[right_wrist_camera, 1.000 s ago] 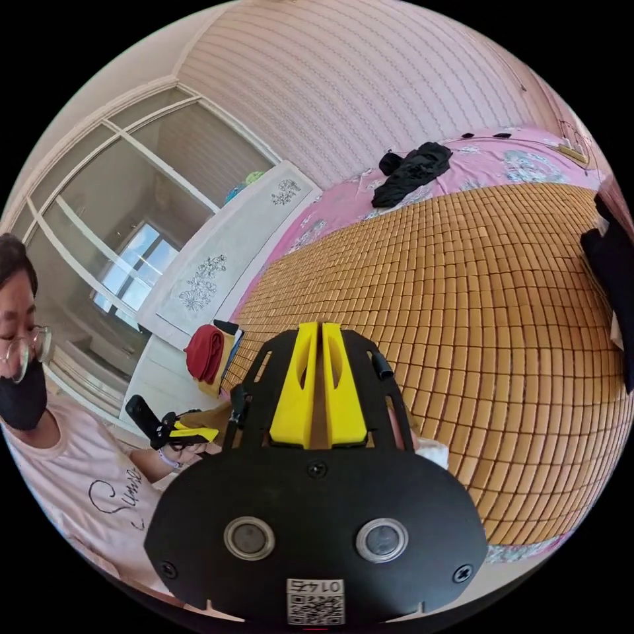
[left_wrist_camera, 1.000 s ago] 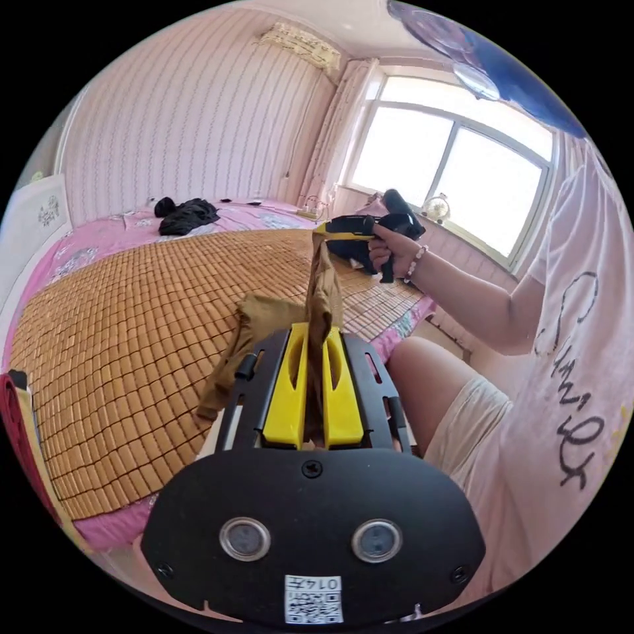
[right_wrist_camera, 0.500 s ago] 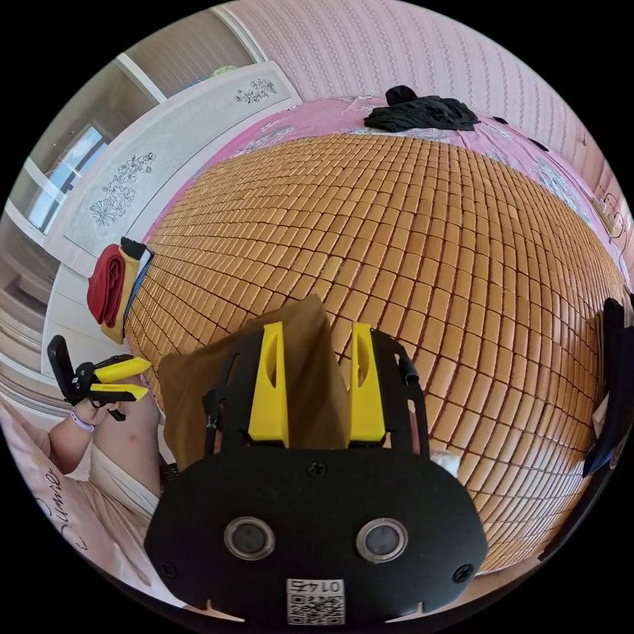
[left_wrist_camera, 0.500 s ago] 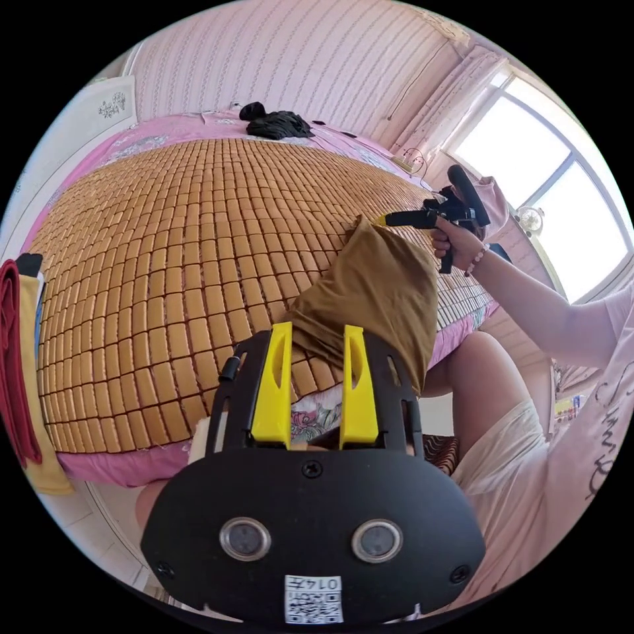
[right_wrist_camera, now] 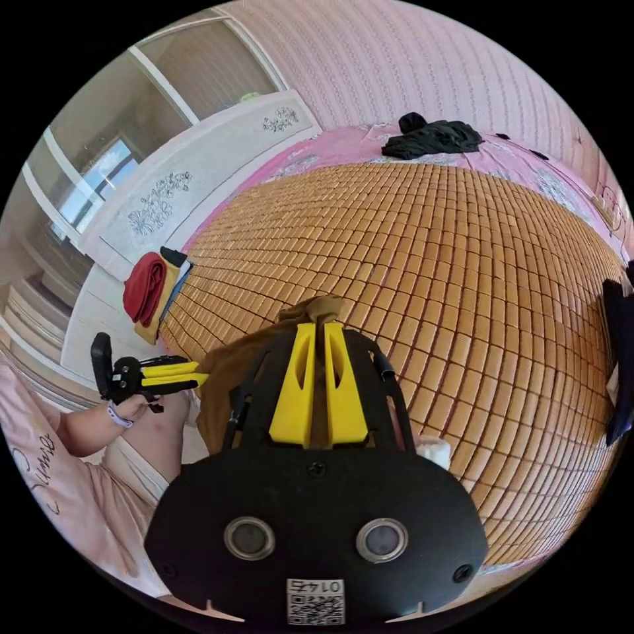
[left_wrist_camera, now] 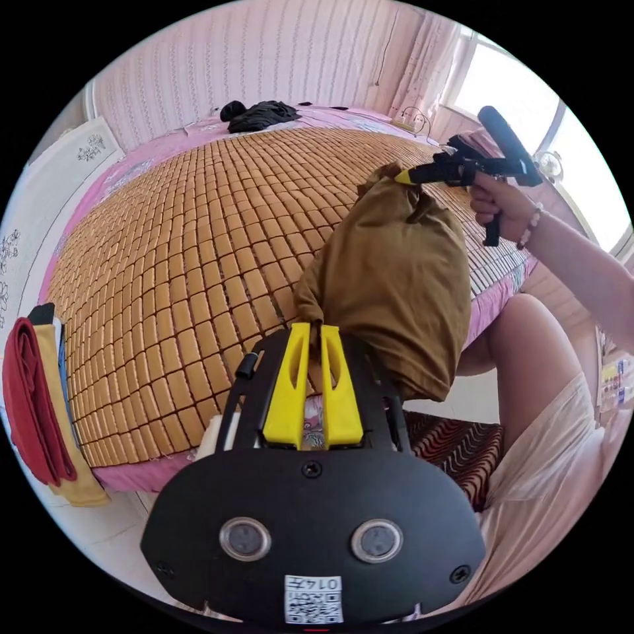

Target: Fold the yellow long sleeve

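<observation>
The yellow long sleeve [left_wrist_camera: 396, 277], a mustard-brown garment, hangs bunched in the air over the near edge of the bed. In the left gripper view my left gripper [left_wrist_camera: 315, 328] is shut on its lower corner. My right gripper [left_wrist_camera: 401, 176], held in a hand, pinches the upper corner. In the right gripper view my right gripper [right_wrist_camera: 321, 325] is shut on a gathered bit of the garment [right_wrist_camera: 228, 363], which drops away below it. My left gripper [right_wrist_camera: 201, 376] is at the cloth's far side, its jaws together.
A bamboo mat [left_wrist_camera: 198, 218] covers the bed over a pink sheet. Black clothes [left_wrist_camera: 254, 115] lie at the far end. Red and yellow folded clothes [left_wrist_camera: 33, 403] sit at the left. A dark garment [right_wrist_camera: 617, 356] lies at the mat's right edge. The person's leg [left_wrist_camera: 528, 370] stands beside the bed.
Half a second ago both grippers were open around the cloth; now both are shut on it, and the garment hangs between them. Both cameras have swung.
</observation>
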